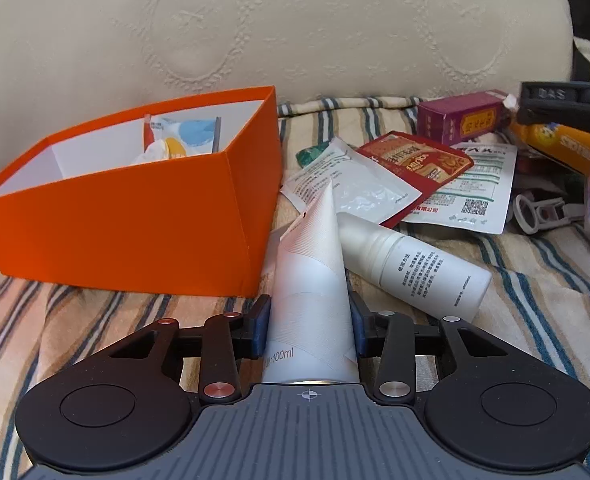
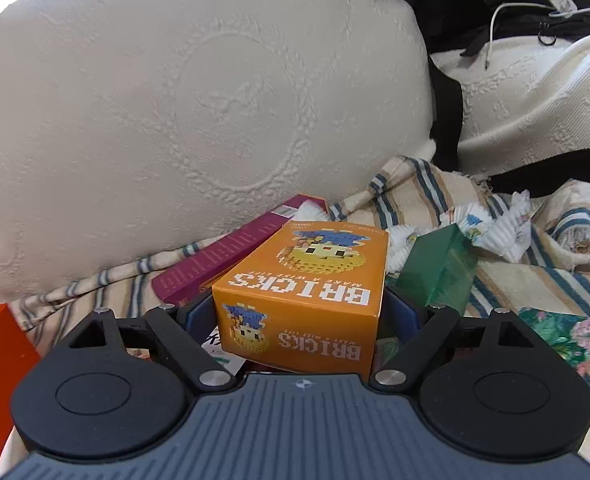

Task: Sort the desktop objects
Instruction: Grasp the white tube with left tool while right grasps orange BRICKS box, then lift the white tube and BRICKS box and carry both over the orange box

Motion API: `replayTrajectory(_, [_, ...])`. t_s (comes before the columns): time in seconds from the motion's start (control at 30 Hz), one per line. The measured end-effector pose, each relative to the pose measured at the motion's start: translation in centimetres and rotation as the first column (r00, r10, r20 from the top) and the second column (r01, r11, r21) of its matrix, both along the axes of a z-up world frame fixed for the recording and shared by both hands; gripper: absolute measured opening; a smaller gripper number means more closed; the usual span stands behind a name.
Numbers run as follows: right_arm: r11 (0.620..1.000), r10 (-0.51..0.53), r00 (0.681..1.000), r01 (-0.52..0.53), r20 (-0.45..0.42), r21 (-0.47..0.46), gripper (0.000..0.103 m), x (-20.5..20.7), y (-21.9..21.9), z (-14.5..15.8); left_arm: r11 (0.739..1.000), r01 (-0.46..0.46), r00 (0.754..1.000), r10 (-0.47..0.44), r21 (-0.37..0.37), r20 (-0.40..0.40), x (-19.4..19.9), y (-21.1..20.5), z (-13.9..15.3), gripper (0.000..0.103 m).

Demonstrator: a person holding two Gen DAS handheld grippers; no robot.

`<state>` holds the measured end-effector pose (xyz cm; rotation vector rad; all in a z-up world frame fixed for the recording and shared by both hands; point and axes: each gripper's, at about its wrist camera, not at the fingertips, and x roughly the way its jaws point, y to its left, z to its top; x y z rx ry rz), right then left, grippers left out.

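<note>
My left gripper [image 1: 309, 320] is shut on a white 100 ml tube [image 1: 311, 280], which points away from me beside the orange box [image 1: 135, 216]. The box holds a few packets [image 1: 179, 136]. A white bottle [image 1: 411, 264] lies just right of the tube. My right gripper [image 2: 301, 312] is shut on an orange "BRICKS" box [image 2: 307, 292]; it also shows at the far right of the left wrist view [image 1: 559, 140]. A maroon carton [image 2: 231, 260] lies behind and left of it.
Sachets [image 1: 415, 172] and a maroon carton [image 1: 463, 116] are piled on the striped blanket [image 1: 535, 280]. A white eyelash curler [image 1: 539, 208] lies at right. A green packet [image 2: 439, 272] and crumpled paper [image 2: 491, 228] lie right of the BRICKS box. A large cream cushion [image 2: 175, 100] stands behind.
</note>
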<state>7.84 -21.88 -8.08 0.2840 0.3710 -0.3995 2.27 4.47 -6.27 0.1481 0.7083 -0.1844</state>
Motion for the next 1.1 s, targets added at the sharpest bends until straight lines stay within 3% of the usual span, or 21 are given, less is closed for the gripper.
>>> replayTrajectory(0.4, [0.987,0.121,0.990,-0.112,0.075,-0.114,0.086,-3.3,1.9,2.2,0.999,-0.029,0.999,0.028,0.033,0.034,-1.8,-0.3,0.7,0.038])
replayTrajectory(1.1, [0.979,0.183,0.970,-0.165,0.158,-0.121,0.085,-6.4,3.4,5.4,0.999,-0.044,0.988,0.040,0.022,0.146,-3.7,0.3,5.8,0.039])
